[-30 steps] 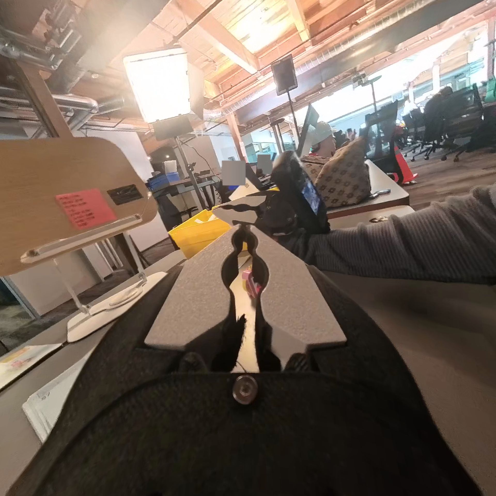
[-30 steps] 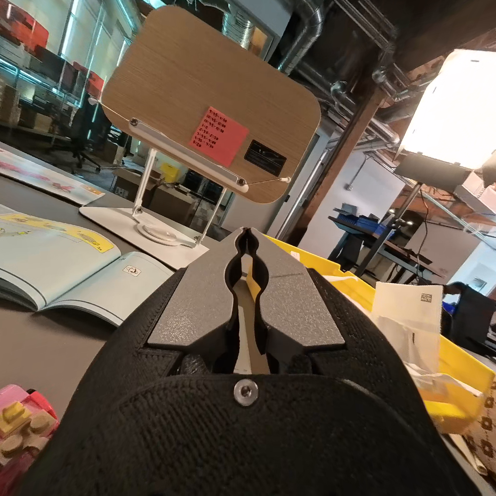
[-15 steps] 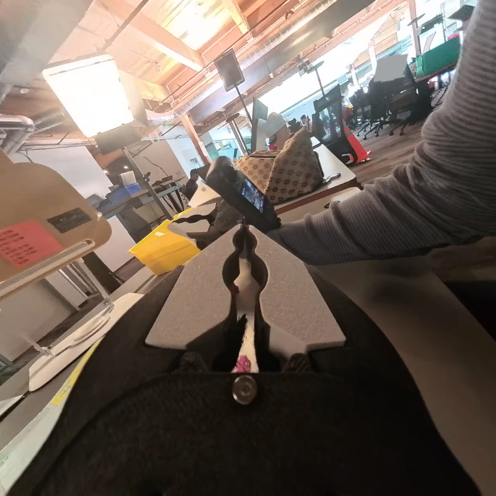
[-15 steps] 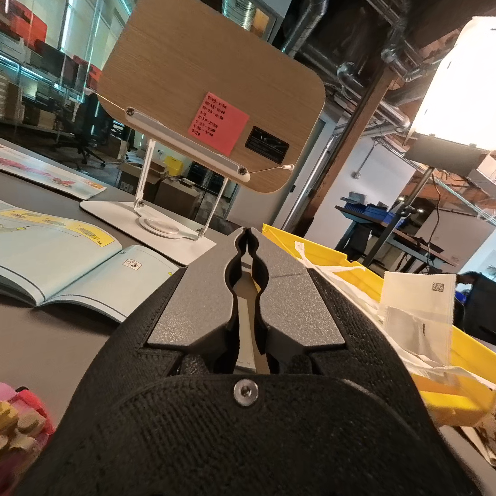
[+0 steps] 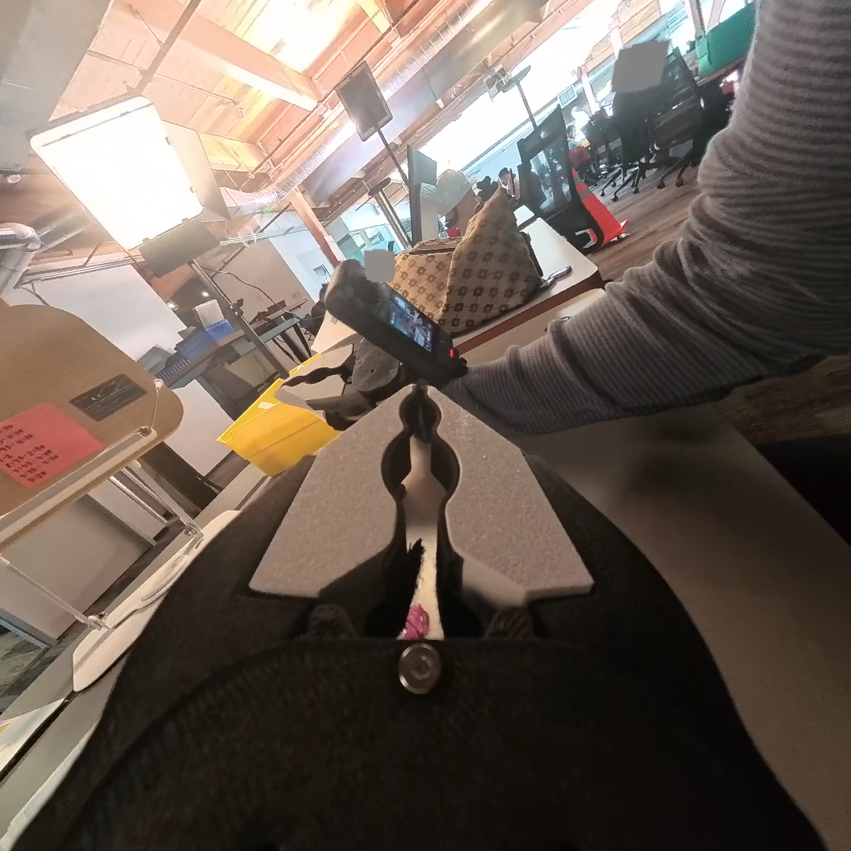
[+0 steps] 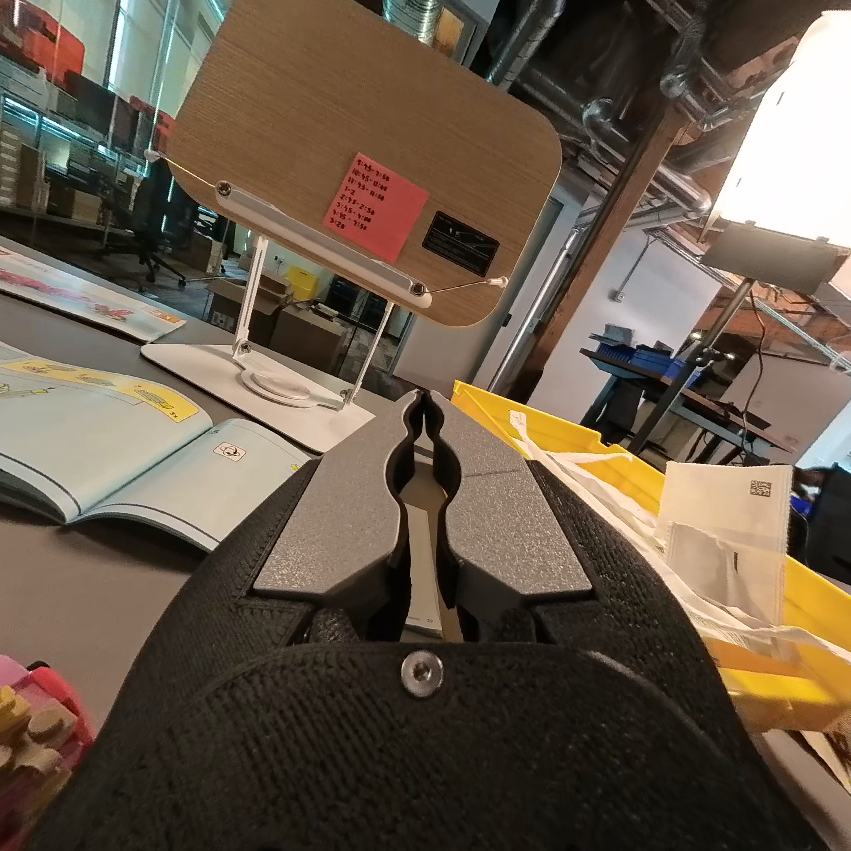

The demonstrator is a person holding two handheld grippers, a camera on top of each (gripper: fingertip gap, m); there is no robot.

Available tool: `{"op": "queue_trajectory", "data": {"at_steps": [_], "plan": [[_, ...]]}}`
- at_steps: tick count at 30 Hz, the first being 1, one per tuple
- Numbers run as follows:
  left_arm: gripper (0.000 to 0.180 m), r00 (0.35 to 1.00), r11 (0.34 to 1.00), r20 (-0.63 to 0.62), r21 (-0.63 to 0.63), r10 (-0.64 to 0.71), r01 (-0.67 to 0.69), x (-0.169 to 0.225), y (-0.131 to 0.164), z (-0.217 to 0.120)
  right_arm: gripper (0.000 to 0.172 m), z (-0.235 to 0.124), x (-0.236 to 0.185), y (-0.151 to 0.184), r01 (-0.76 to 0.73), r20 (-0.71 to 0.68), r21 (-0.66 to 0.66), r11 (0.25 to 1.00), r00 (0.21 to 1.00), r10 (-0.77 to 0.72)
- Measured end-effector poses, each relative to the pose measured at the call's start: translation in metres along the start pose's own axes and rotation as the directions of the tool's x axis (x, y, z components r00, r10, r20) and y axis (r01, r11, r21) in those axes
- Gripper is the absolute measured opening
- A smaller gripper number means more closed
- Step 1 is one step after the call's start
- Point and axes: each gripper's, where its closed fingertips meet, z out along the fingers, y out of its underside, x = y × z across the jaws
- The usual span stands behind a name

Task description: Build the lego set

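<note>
My left gripper [image 5: 421, 391] is shut with nothing between its grey fingers, held low over the table. Through the slot between the fingers a small pink piece [image 5: 416, 619] shows on the table below. Beyond its tips the right gripper [image 5: 284, 388] shows, shut, with a black camera [image 5: 391, 327] on top, held by a person's arm in a grey sleeve [image 5: 644, 350]. In the right wrist view my right gripper [image 6: 424, 395] is shut on nothing and points between a wooden book stand [image 6: 368, 161] and a yellow bin [image 6: 598, 451].
An open instruction booklet [image 6: 115, 460] lies left of the right gripper. White paper bags [image 6: 723, 529] fill the yellow bin. A pink and tan brick model [image 6: 32, 737] sits at the lower left. The stand [image 5: 69, 391] and the bin [image 5: 276, 433] also show in the left wrist view. The grippers' ends are close to 25 cm from one another.
The left gripper has swung, so the stand slid off to the left and the sleeve fills more of the right. The right gripper shifted only slightly. Both stayed shut.
</note>
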Motion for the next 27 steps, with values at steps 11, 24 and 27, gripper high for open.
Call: {"op": "queue_trajectory", "data": {"at_steps": [11,24,27], "plan": [[0.0,1.0,1.0,-0.002,-0.006,0.002,-0.002,0.0,0.001,0.0,0.0,0.001,-0.005,0.0,0.004,0.024,0.003,1.0,1.0,-0.005],[0.0,0.999,1.0,0.028,-0.001,0.027,-0.027,-0.003,0.0,-0.001,0.0,0.001,-0.007,-0.001,0.006,0.037,0.005,1.0,0.999,-0.006],[0.0,0.99,0.997,0.118,-0.017,0.072,-0.071,-0.017,0.002,-0.003,0.0,0.001,-0.008,-0.001,0.008,0.041,0.008,1.0,0.999,-0.008]]}}
